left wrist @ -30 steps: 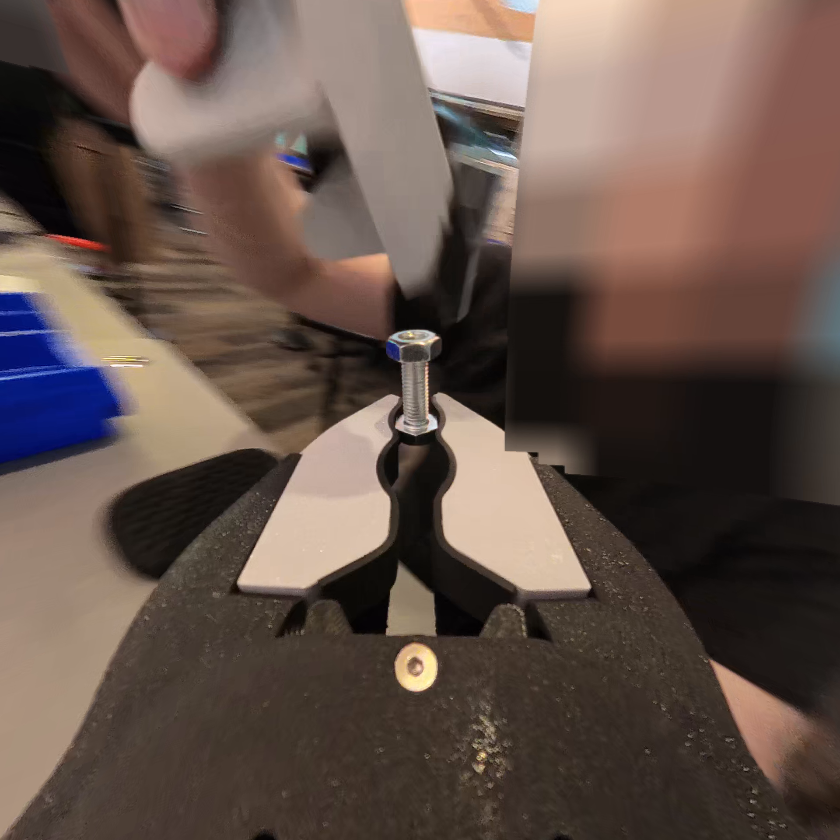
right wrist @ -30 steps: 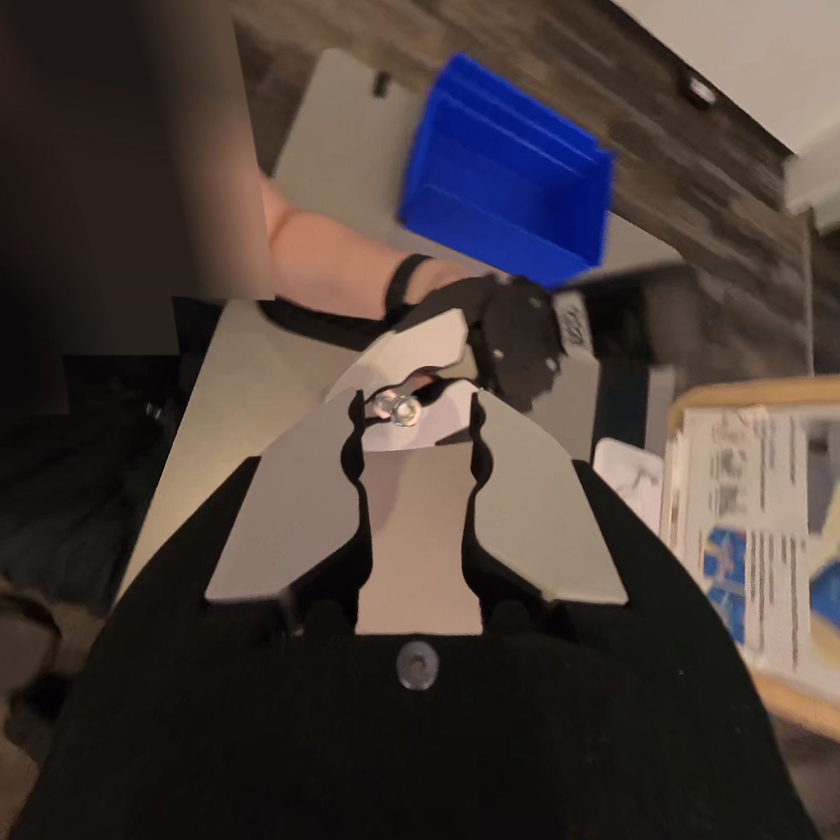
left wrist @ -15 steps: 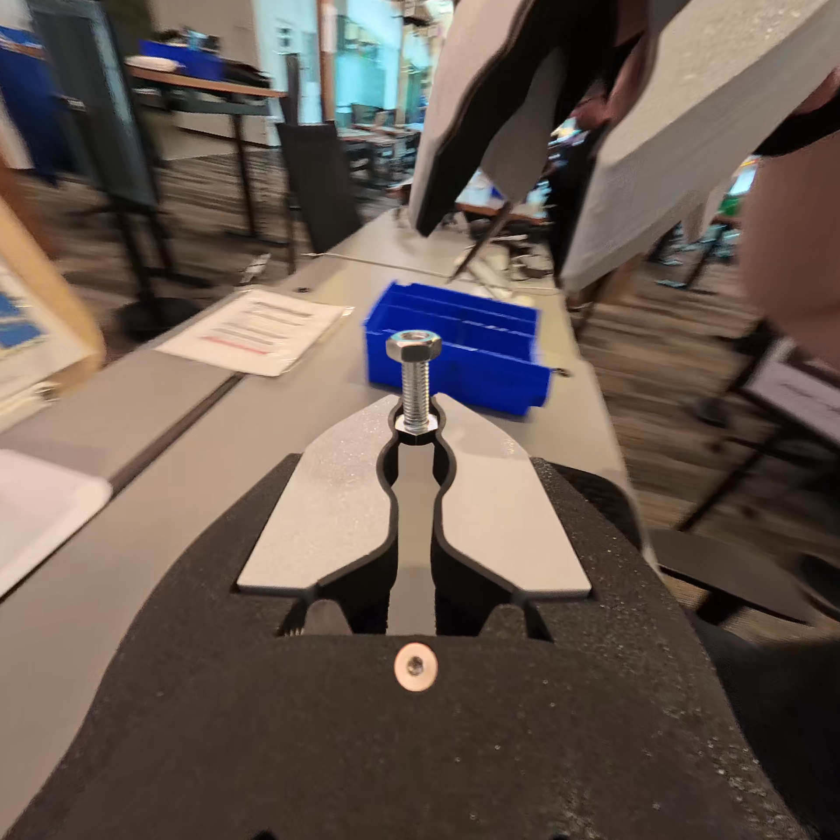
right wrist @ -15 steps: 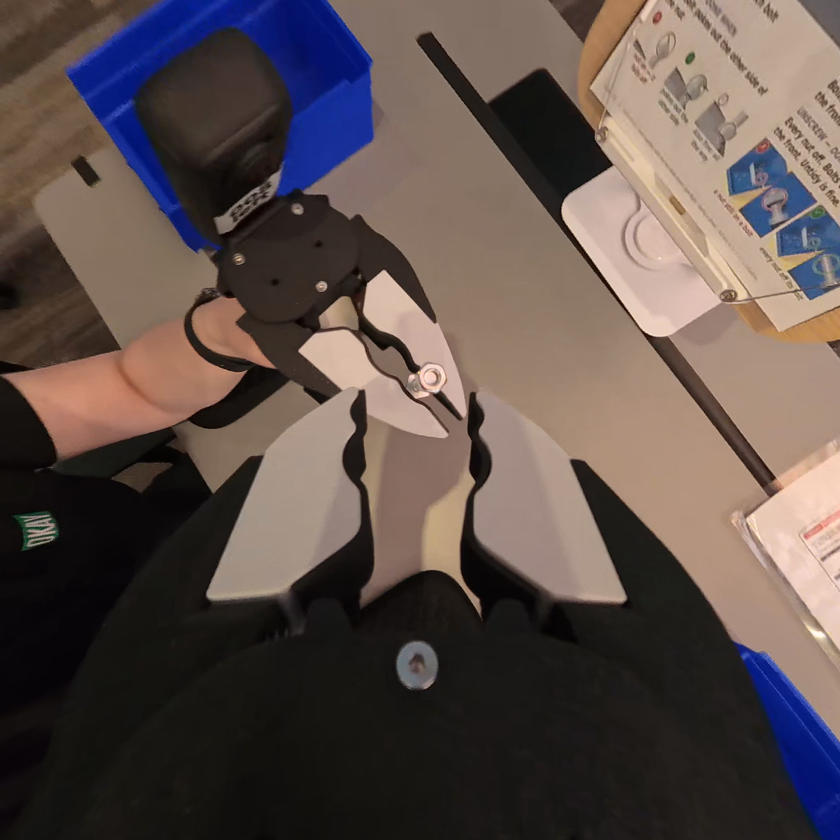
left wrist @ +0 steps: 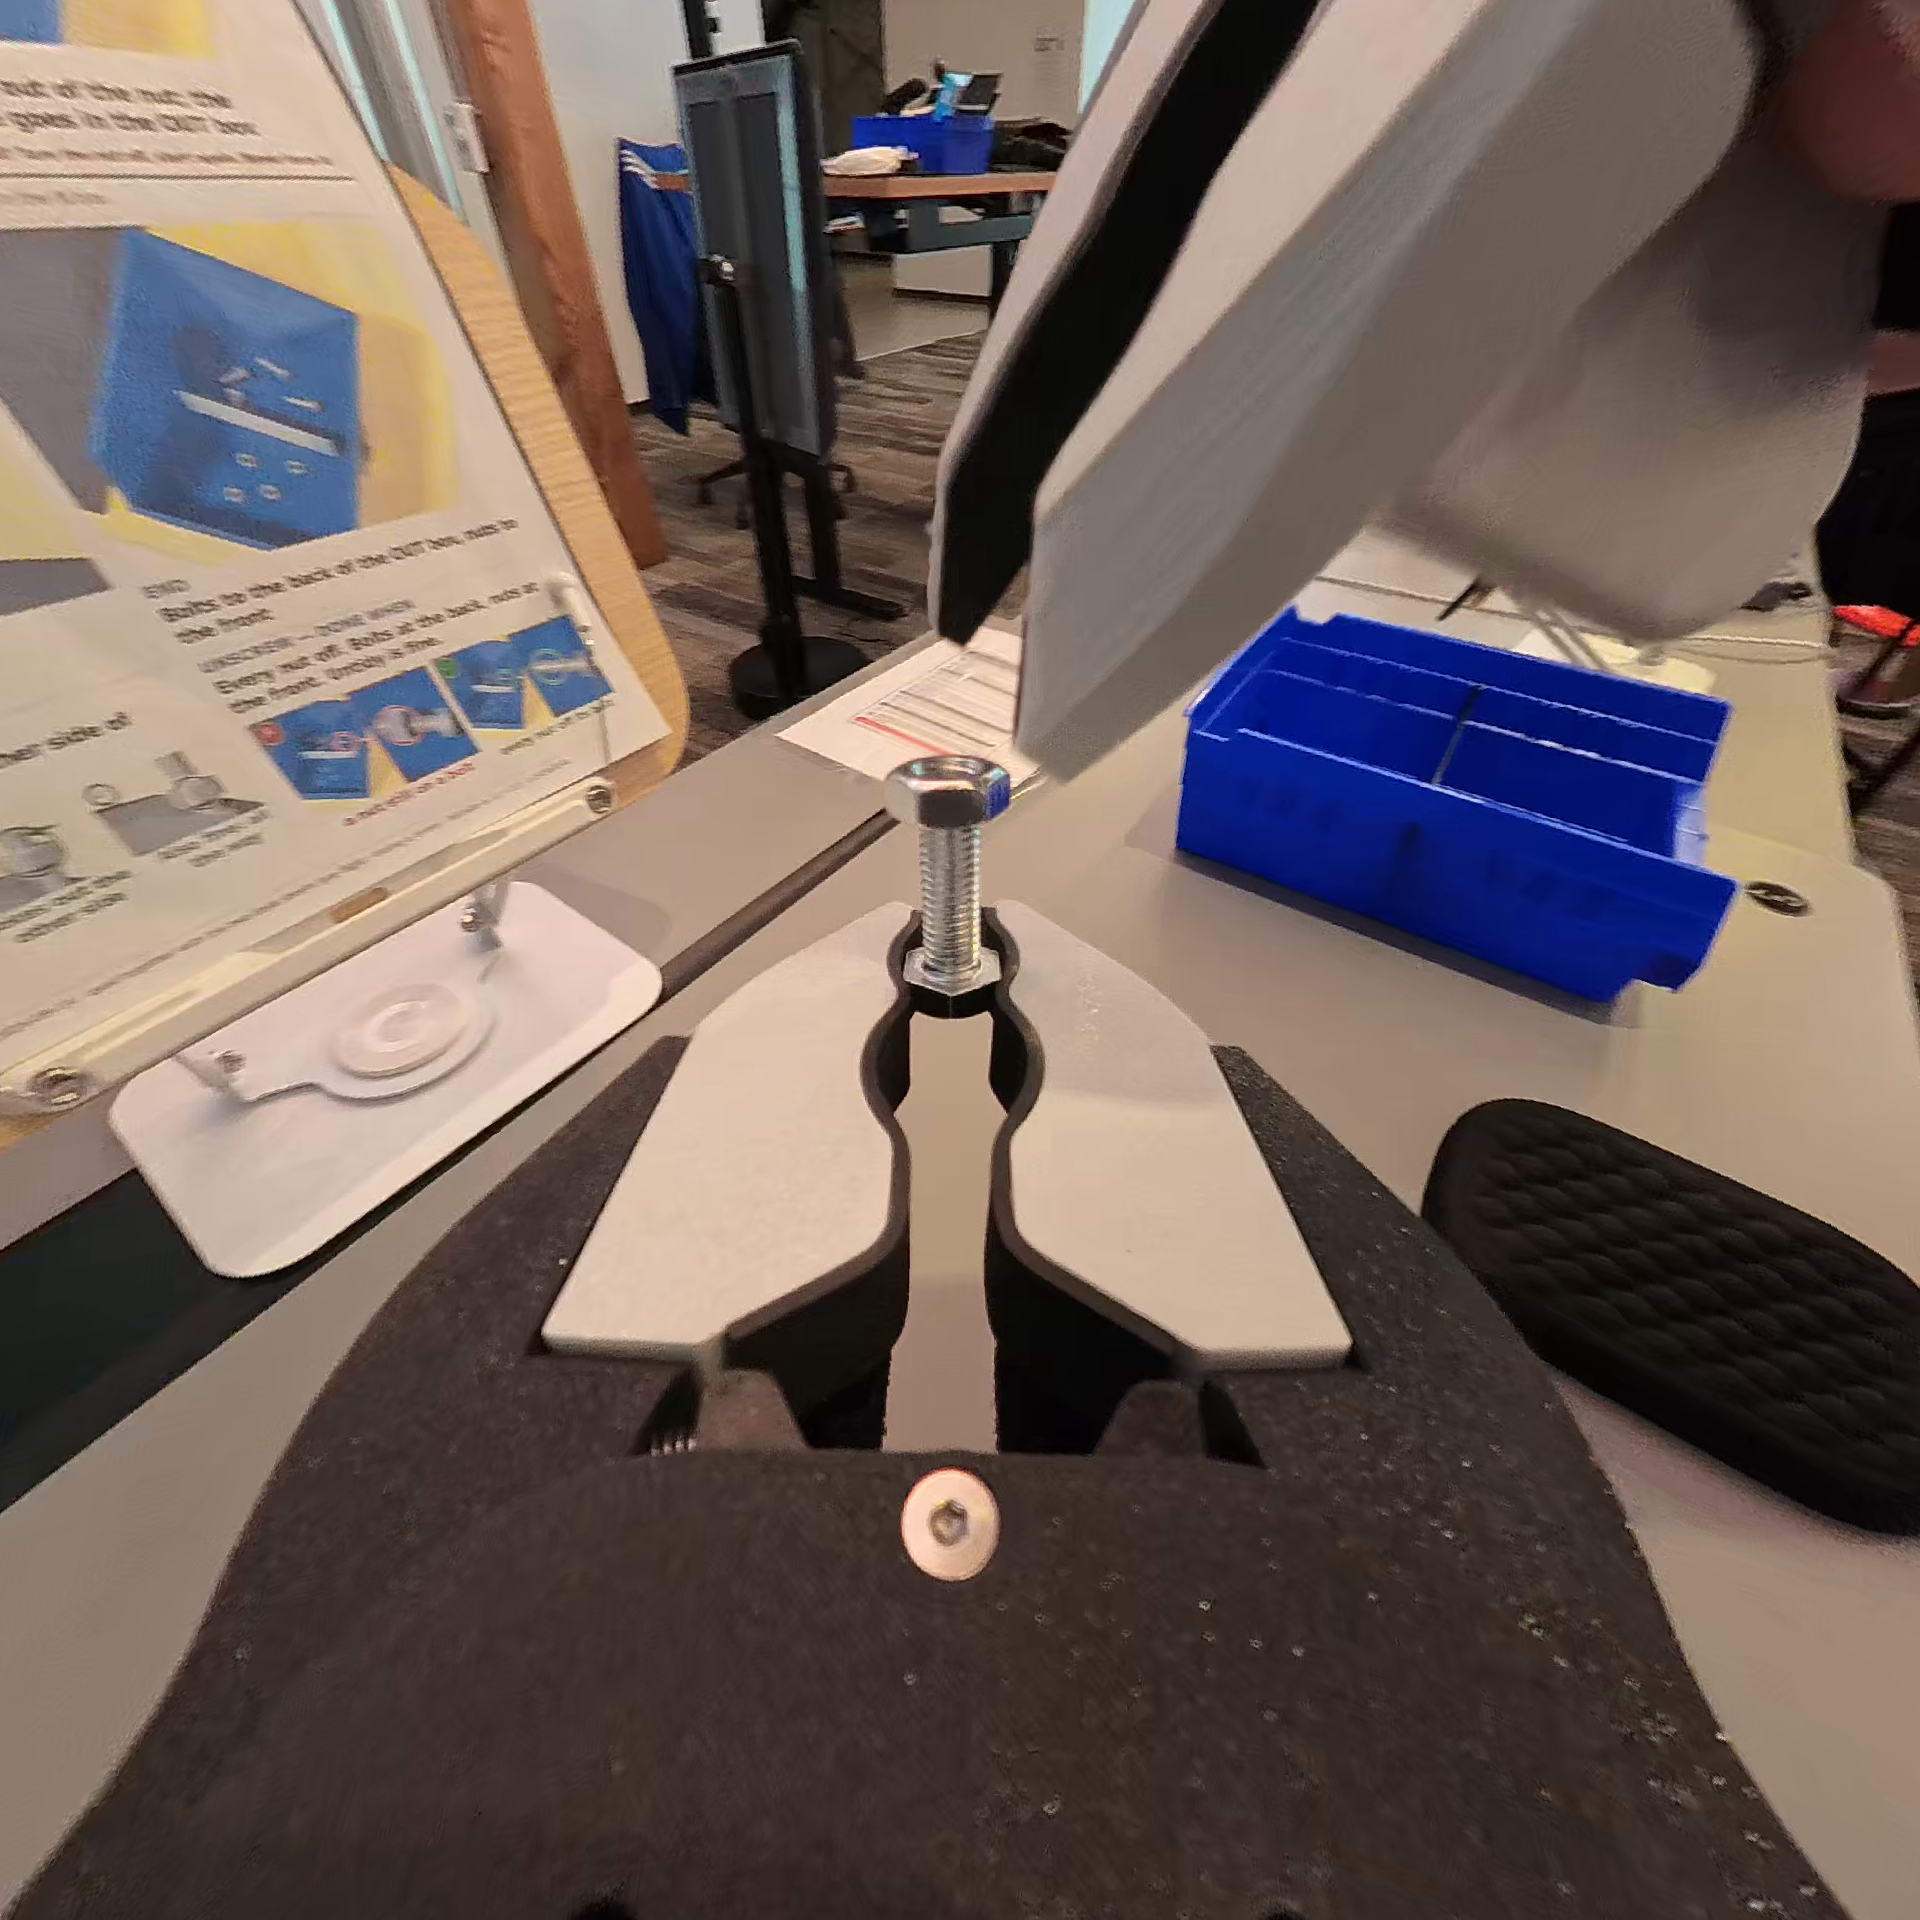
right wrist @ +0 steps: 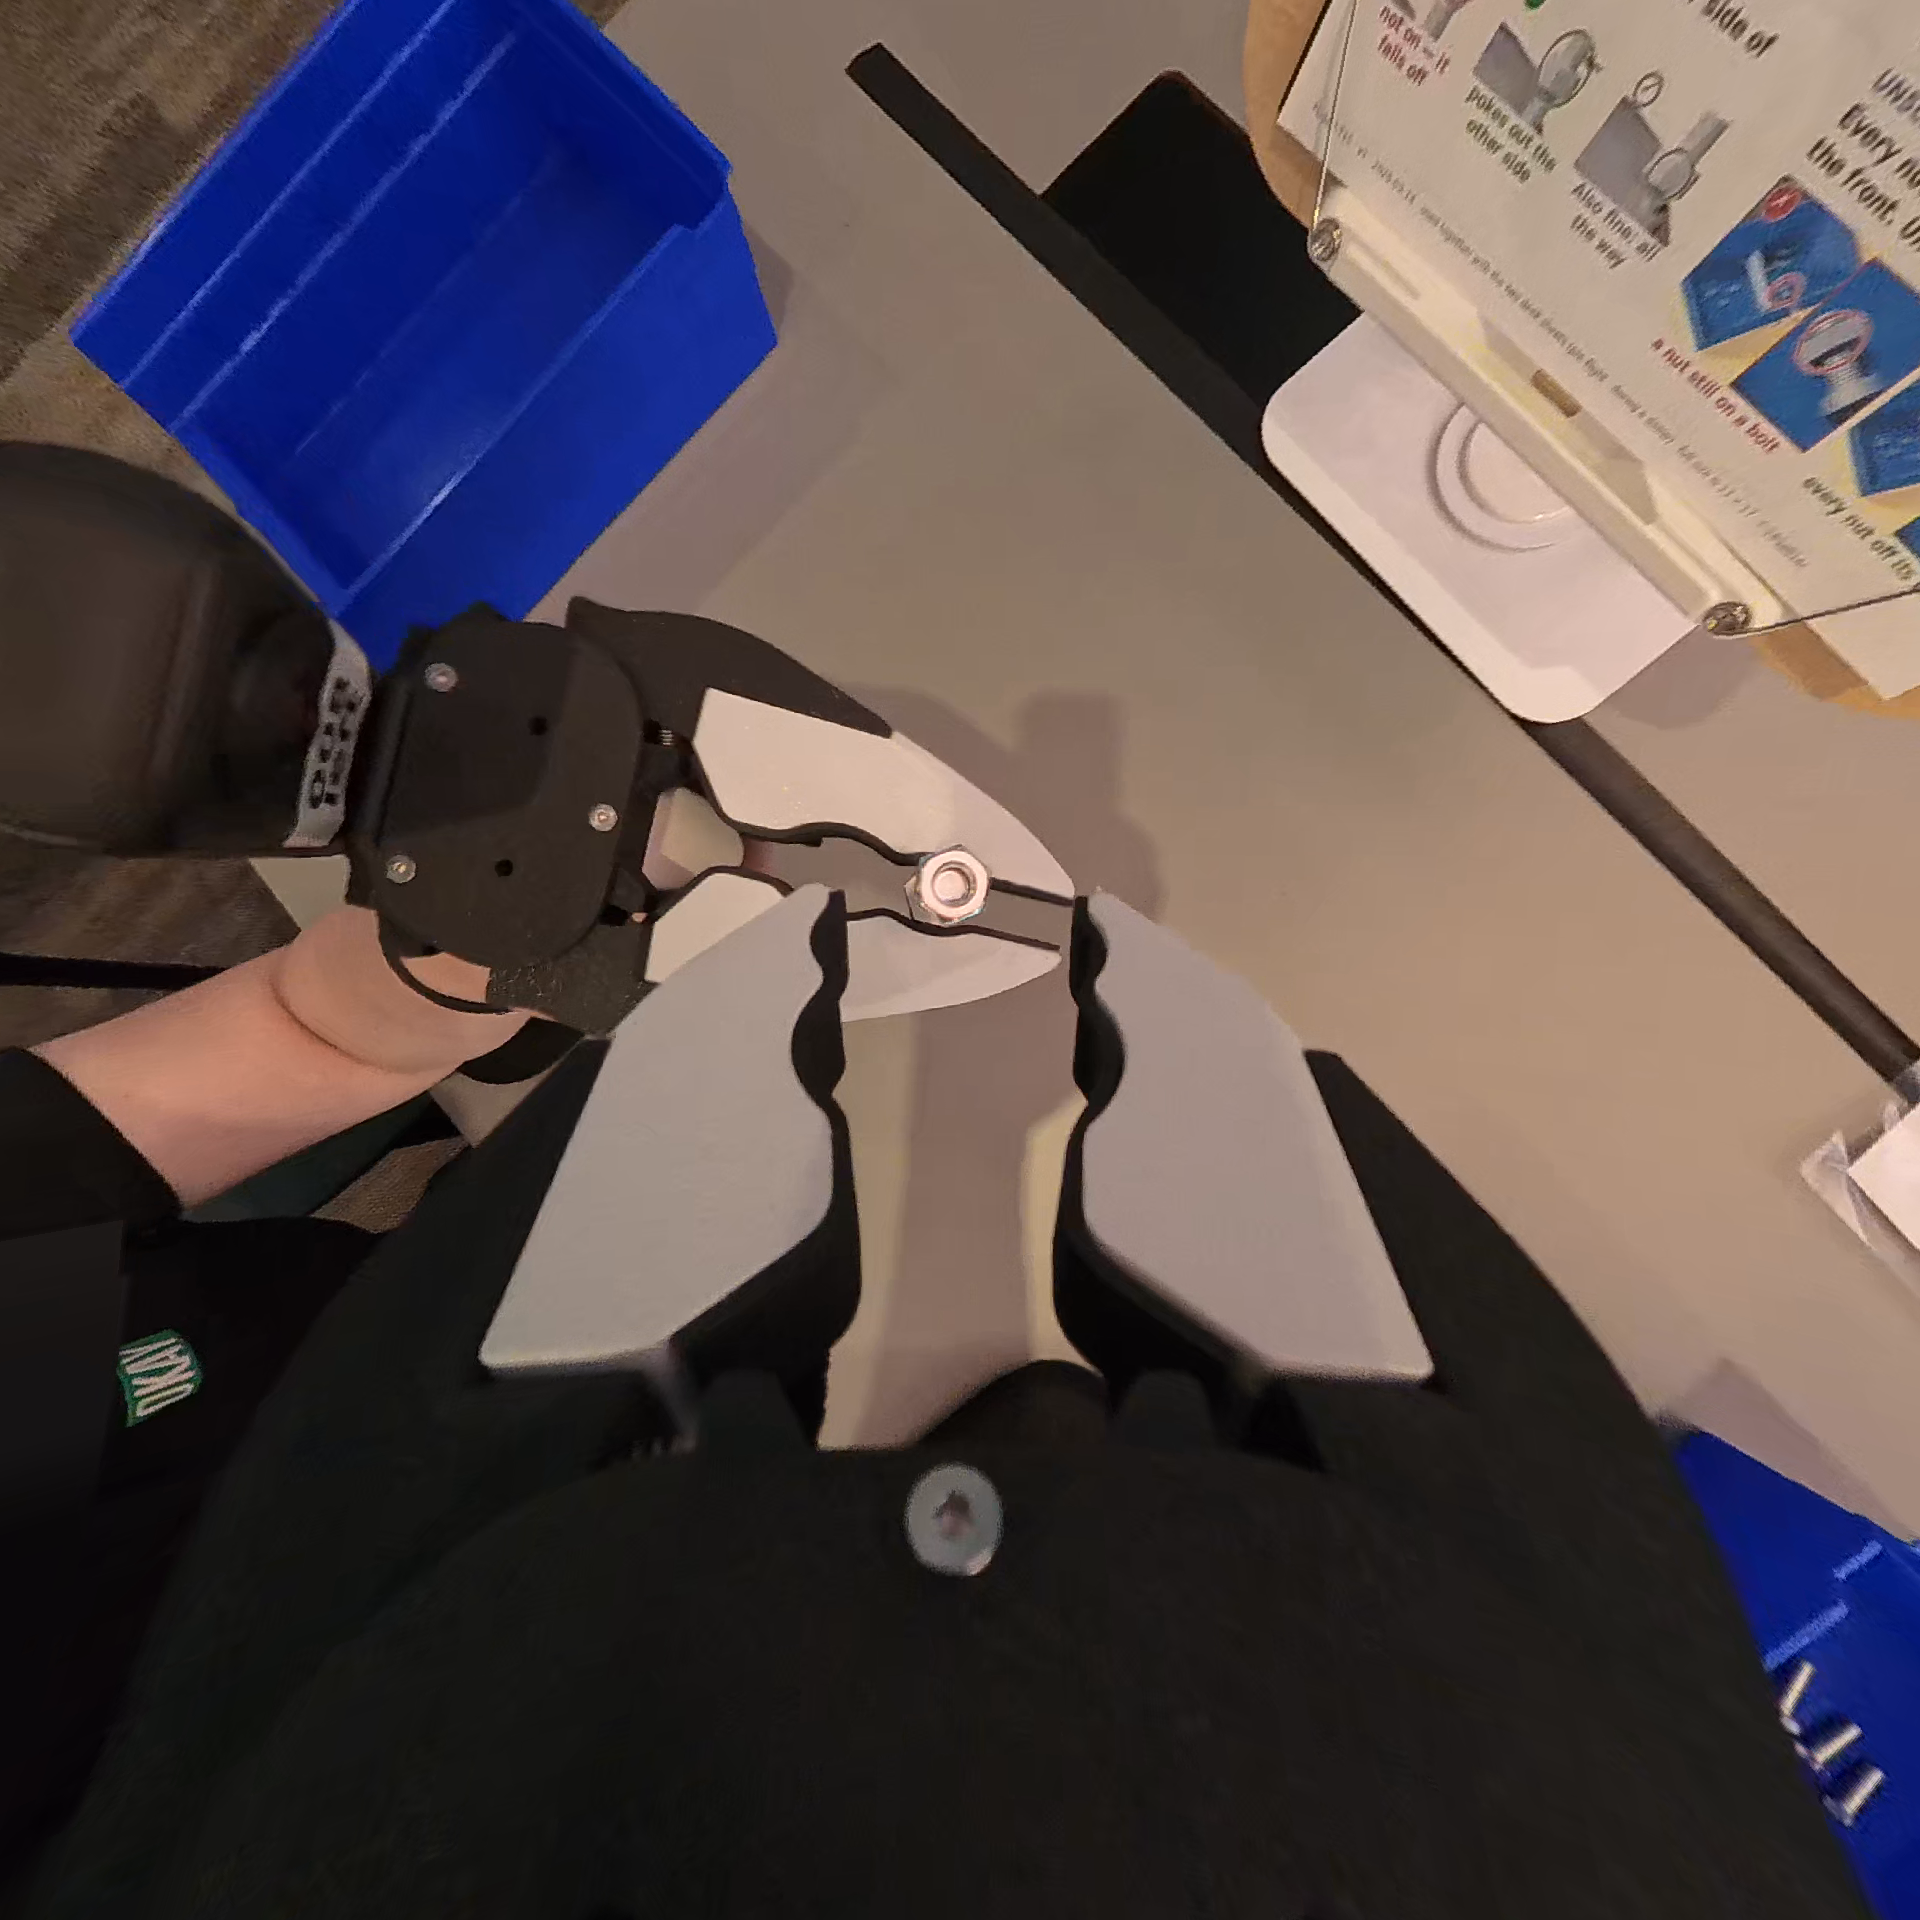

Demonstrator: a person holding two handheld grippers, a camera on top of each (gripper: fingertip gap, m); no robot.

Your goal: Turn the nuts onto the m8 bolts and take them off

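A silver bolt (left wrist: 948, 883) stands upright in my left gripper (left wrist: 951, 940), which is shut on the hex part at its lower end. A hex nut (left wrist: 945, 790) sits at the bolt's top end. From above, in the right wrist view, the nut (right wrist: 948, 886) shows between the left gripper's (right wrist: 1047, 920) closed fingers. My right gripper (right wrist: 956, 920) is open, and its fingertips (right wrist: 1101, 935) straddle the nut from above without touching it. In the left wrist view, the right gripper's fingers (left wrist: 1195, 468) hang just above and right of the nut.
A blue divided bin (left wrist: 1455, 821) stands on the grey table (right wrist: 1039, 468) and shows in the right wrist view too (right wrist: 416, 312). An instruction board (left wrist: 260, 468) on a white base (left wrist: 395, 1060) stands at the left. A black textured pad (left wrist: 1683, 1309) lies at the right. A second blue bin (right wrist: 1818, 1662) is near. Tip to tip, the grippers are about 6 cm apart.
My left gripper swung round with the bolt, from facing the person to facing the table and board. My right gripper stayed open and kept above the nut.
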